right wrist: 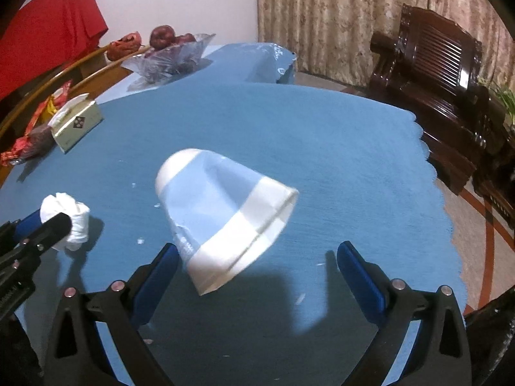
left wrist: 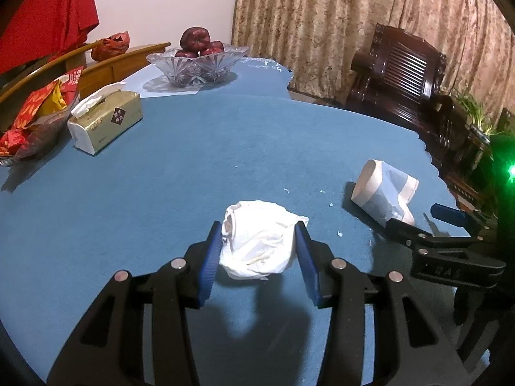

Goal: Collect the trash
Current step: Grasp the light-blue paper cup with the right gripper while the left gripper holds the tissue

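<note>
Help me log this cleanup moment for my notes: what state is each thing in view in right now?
crumpled tissue: balled up, clamped between the left gripper's pads.
left gripper: shut on the tissue.
paper cup: tipped on its side on the blue tablecloth, not gripped.
right gripper: open, fingers either side of the cup.
tissue pack: opened, a sheet sticking out.
glass bowl: upright, holding red apples.

One crumpled tissue (left wrist: 257, 241), one paper cup (right wrist: 222, 218), one tissue box (left wrist: 106, 122), one fruit bowl (left wrist: 196, 64).
</note>
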Available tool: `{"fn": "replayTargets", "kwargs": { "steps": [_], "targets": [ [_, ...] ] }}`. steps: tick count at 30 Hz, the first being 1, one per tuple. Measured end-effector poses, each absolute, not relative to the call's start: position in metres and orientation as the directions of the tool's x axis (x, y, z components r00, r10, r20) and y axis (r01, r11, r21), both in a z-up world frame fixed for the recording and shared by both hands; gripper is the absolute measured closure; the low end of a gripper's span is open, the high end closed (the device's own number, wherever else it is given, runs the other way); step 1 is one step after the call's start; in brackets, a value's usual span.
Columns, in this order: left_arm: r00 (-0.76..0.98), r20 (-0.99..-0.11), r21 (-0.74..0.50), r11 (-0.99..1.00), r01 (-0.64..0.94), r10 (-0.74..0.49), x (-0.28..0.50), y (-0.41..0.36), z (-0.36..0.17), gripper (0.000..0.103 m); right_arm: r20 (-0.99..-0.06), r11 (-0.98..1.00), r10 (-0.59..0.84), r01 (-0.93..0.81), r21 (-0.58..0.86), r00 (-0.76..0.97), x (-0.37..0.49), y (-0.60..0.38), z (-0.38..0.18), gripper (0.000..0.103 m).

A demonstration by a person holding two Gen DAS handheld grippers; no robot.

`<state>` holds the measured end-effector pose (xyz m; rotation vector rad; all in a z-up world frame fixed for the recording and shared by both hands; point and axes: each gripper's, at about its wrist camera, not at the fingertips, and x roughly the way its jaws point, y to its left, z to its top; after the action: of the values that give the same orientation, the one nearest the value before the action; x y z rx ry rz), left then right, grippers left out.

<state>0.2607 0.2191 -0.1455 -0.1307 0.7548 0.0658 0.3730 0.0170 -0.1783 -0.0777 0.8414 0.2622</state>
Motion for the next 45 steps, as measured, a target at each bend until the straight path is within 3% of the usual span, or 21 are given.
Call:
{"fn": "replayTargets", "kwargs": {
  "steps": [6, 15, 31, 34, 35, 38, 45],
  "targets": [
    [0.722, -0.692, -0.094, 0.991, -0.099, 0.006, 0.261, 0.215, -0.150, 0.059, -0.747, 0.982, 0.118, -0.187, -0.009, 0.654, 0.378, -0.015, -0.177, 0.006],
    [0.725, -0.688, -0.088, 0.990, -0.114, 0.022, 0.262, 0.217, -0.149, 0.059, -0.700, 0.959, 0.270, -0.248, 0.135, 0.661, 0.377, 0.002, -0.159, 0.006],
    [0.728, -0.683, -0.089, 0.982, -0.167, 0.062, 0.267, 0.242, -0.145, 0.059, -0.741, 0.980, 0.199, -0.141, 0.140, 0.641, 0.419, 0.036, -0.177, 0.006],
    [0.729, -0.682, -0.086, 0.983, -0.163, 0.061, 0.267, 0.240, -0.145, 0.059, -0.739, 0.970, 0.240, -0.175, 0.166, 0.630, 0.415, 0.032, -0.180, 0.017],
    [0.730, -0.681, -0.084, 0.984, -0.160, 0.060, 0.266, 0.239, -0.145, 0.059, -0.735, 0.964, 0.262, -0.197, 0.176, 0.625, 0.414, 0.032, -0.178, 0.026],
    [0.729, -0.682, -0.084, 0.984, -0.156, 0.057, 0.264, 0.238, -0.144, 0.059, -0.724, 0.954, 0.294, -0.231, 0.189, 0.624, 0.406, 0.028, -0.173, 0.031],
    [0.730, -0.682, -0.077, 0.988, -0.134, 0.046, 0.258, 0.223, -0.140, 0.059, -0.717, 0.938, 0.340, -0.279, 0.207, 0.609, 0.379, 0.012, -0.164, 0.031]
  ]
}}
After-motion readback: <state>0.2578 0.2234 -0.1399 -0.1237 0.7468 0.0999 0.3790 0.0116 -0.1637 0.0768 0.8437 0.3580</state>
